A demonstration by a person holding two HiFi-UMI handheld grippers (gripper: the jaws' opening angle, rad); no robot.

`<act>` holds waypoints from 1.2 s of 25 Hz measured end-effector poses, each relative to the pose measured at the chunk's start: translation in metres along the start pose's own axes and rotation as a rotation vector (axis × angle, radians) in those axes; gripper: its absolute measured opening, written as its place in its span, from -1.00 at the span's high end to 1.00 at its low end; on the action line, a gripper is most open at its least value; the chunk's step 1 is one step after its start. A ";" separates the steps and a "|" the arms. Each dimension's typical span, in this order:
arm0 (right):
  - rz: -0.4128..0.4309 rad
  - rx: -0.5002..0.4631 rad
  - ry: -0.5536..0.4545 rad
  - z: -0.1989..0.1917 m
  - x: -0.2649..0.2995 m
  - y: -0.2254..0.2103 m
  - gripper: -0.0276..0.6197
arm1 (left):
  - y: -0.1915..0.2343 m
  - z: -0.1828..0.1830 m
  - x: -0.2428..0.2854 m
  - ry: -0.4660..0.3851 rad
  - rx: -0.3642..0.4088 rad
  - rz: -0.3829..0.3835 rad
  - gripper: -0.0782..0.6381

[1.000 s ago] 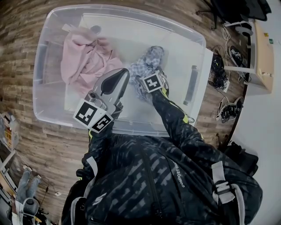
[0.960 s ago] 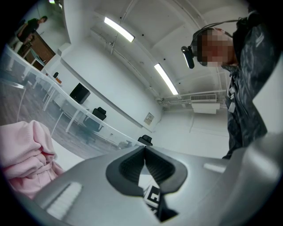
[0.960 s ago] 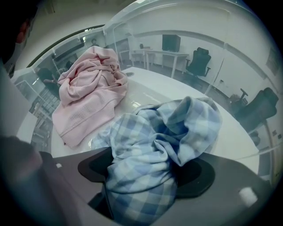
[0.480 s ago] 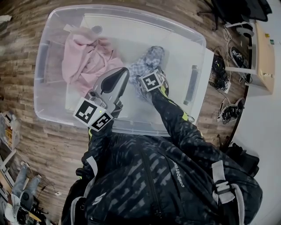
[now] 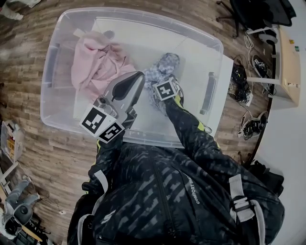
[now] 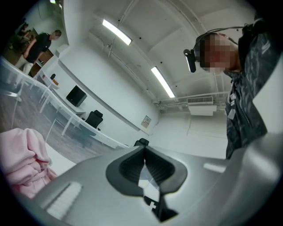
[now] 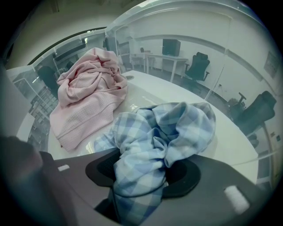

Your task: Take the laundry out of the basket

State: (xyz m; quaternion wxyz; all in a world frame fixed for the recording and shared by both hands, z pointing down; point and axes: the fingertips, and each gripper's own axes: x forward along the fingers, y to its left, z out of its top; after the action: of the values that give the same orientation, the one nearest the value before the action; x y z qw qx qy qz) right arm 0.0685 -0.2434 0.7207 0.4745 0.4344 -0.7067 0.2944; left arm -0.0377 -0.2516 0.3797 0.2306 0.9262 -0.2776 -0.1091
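Note:
A clear plastic basket (image 5: 51, 95) stands on the wood floor. A pink garment (image 5: 93, 64) lies crumpled at its left (image 7: 88, 97) (image 6: 22, 159). A blue checked cloth (image 5: 160, 67) sits bunched in the middle. My right gripper (image 7: 141, 176) points steeply down into the basket, under its marker cube (image 5: 166, 89). Its jaws have just been closing, and they pinch a fold of the blue checked cloth (image 7: 159, 132). My left gripper (image 5: 136, 79) hovers level over the basket's near side with its jaws together and nothing in them (image 6: 145, 152).
Cables and gear (image 5: 241, 76) lie on the floor right of the basket, beside a pale cabinet (image 5: 287, 57) and a black office chair (image 5: 258, 12). Odd items sit at the lower left (image 5: 12, 143). A person (image 6: 37, 44) stands far off in the room.
The blue checked cloth looks more gathered beside the right gripper's cube. Both grippers stay about where they were; the view has shifted slightly.

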 end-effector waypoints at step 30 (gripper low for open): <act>0.036 0.176 -0.529 0.099 -0.177 -0.024 0.39 | -0.040 0.015 -0.019 -0.029 0.086 0.003 0.77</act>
State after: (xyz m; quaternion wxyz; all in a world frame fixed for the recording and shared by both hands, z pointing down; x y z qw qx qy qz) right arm 0.0795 -0.2770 0.5192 0.2289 0.5230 -0.7853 0.2394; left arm -0.0397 -0.2167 0.3488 0.1867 0.9333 -0.2865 -0.1100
